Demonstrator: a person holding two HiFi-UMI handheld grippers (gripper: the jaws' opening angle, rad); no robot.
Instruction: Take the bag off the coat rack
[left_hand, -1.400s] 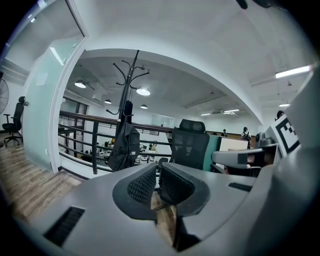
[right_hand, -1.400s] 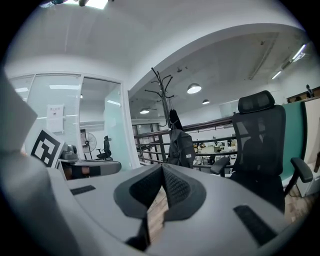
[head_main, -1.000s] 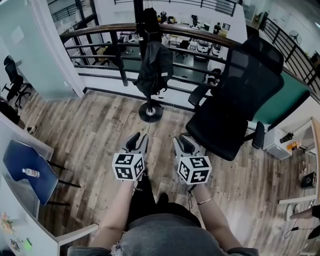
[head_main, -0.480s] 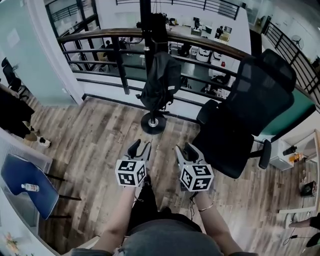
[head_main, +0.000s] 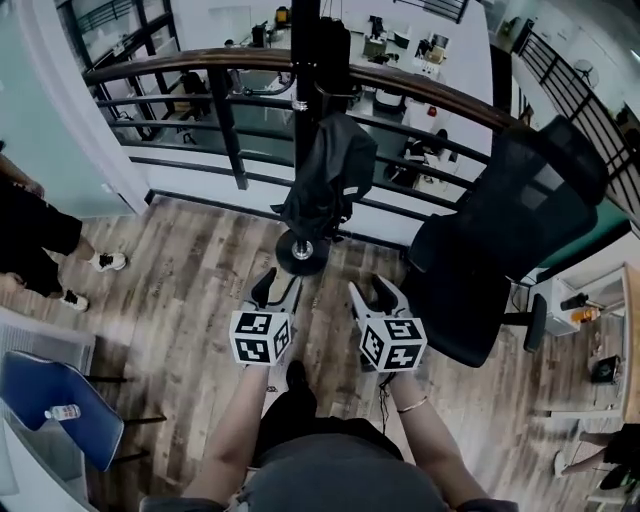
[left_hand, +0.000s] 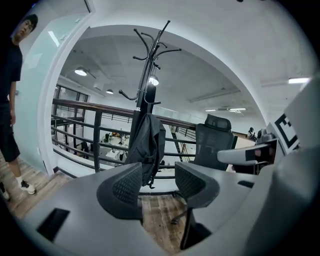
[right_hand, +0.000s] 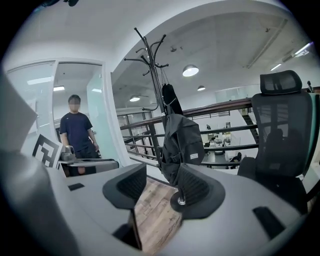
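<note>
The left gripper (head_main: 278, 288) has its jaws well apart, though not spread wide; they have just been opening. In the left gripper view the gap between its ribbed fingers (left_hand: 127, 186) shows only wood floor (left_hand: 157, 215), and the pads touch nothing. The right gripper (head_main: 375, 292) is in the same state: its jaws are parted about as far, have just been opening, and its fingers (right_hand: 192, 186) close on nothing. Both grippers are held side by side over the floor, pointing toward the rack (head_main: 305, 60). The black bag (head_main: 325, 180) hangs from the rack's pole, above its round base (head_main: 300, 252) and in front of the railing (head_main: 200, 70), clearly apart from both grippers. A black chair (head_main: 500, 240) stands to the right of the rack. A person (right_hand: 77, 130) stands off to the left.
</note>
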